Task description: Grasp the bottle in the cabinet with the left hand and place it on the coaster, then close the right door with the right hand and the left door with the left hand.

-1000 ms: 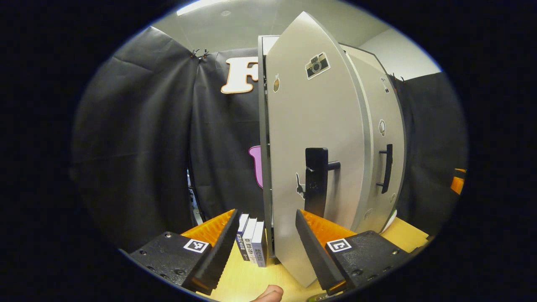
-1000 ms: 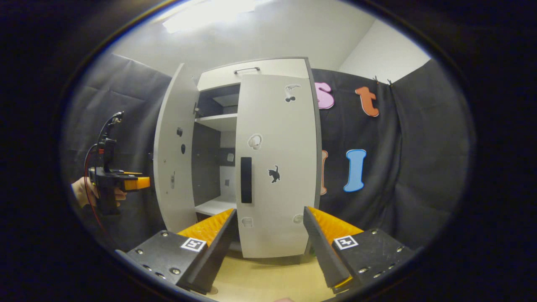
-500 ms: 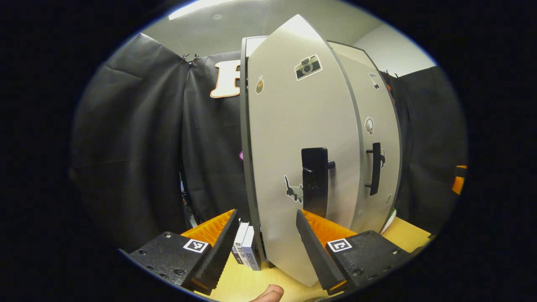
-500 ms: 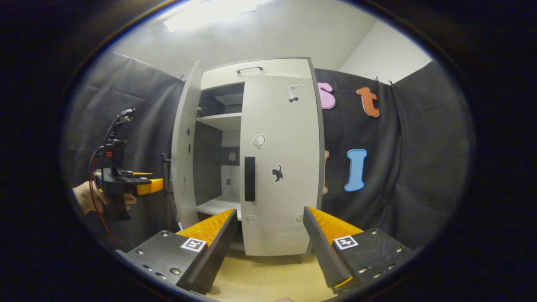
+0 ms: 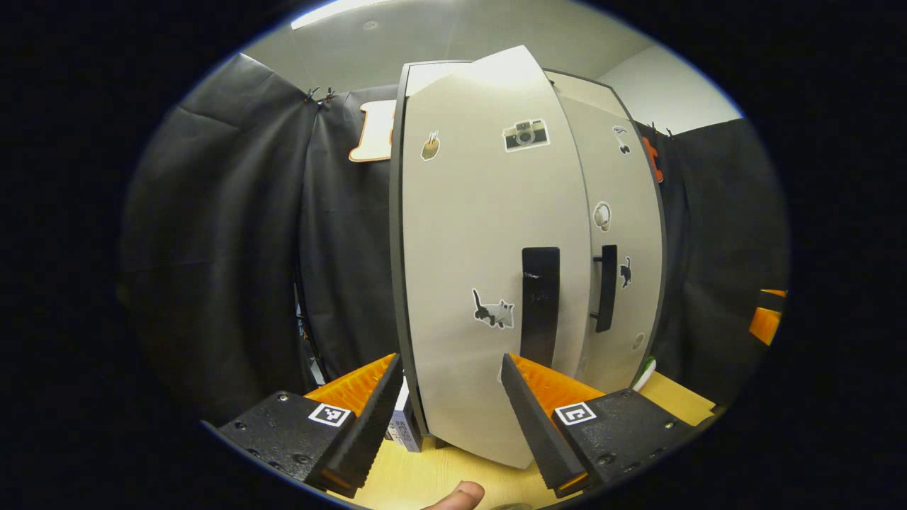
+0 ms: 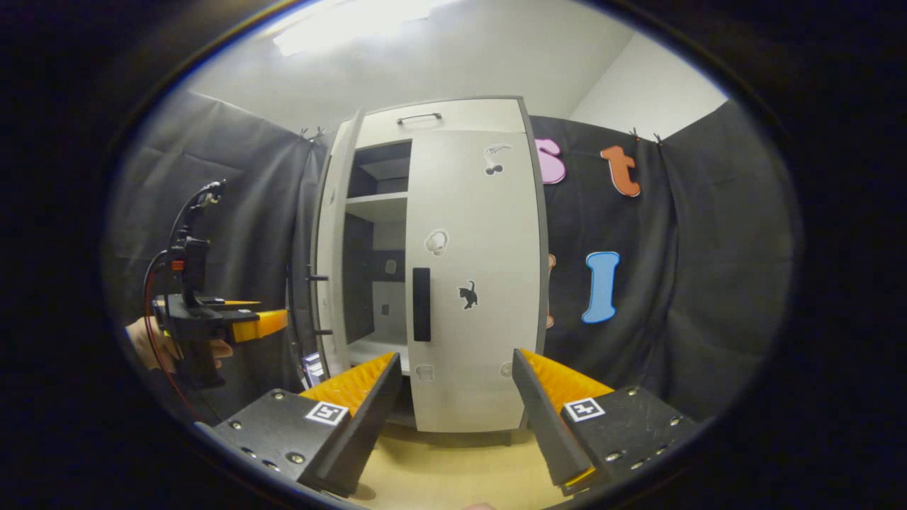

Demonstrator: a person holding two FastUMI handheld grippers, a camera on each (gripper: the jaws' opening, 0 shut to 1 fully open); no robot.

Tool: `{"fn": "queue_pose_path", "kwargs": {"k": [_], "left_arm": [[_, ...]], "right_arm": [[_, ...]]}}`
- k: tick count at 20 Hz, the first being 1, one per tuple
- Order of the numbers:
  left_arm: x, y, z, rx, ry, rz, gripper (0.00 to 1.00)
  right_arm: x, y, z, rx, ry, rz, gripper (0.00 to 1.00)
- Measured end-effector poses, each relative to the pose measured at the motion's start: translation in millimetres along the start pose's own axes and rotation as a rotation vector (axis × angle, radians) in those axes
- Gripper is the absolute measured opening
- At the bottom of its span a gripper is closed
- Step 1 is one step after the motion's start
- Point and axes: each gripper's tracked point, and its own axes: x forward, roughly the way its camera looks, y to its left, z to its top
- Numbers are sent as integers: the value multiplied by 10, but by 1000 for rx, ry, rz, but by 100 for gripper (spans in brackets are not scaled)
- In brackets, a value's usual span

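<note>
Black-cloth booth, wooden worktop [image 6: 453, 474]: grey cabinet [image 6: 432, 269] standing, right door [image 6: 475, 283] shut, left door [image 5: 489, 283] partly ajar. Left gripper [image 5: 450, 411] is nearing it, fingers spread, empty; right gripper [image 6: 453, 418] likewise gaping, empty. Bottle and coaster: placement undeterminable. Remaining, apparently: left door.

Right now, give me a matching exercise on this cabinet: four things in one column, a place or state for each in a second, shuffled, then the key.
Things:
1. left door
2. right door
3. camera sticker
4. left gripper

Places or states:
A. shut flat against the cabinet
B. partly open, shelves visible past its edge
C. jaws open, beside the left door's outer face
D. high on the left door's outer face

Pairs: 1-B, 2-A, 3-D, 4-C
</note>
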Motion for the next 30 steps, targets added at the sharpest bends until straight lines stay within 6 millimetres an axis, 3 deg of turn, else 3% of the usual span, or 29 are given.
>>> {"fn": "queue_pose_path", "kwargs": {"k": [6,12,17,25,28,30], "left_arm": [[-374,-2,50,-38,11,6,89],[-674,0,219,-19,-5,40,89],[-823,-68,293,0,-22,47,89],[-872,-2,358,28,-32,25,89],[-908,18,404,1,-46,16,89],[-932,-39,372,-29,-33,-15,89]], "right_arm": [[-140,65,129,11,-17,19,95],[-461,125,224,23,-36,43,95],[-580,203,247,37,-39,61,95],[-463,425,423,108,-79,63,96],[-441,425,425,109,-74,35,92],[-418,464,376,81,-58,21,96]]}}
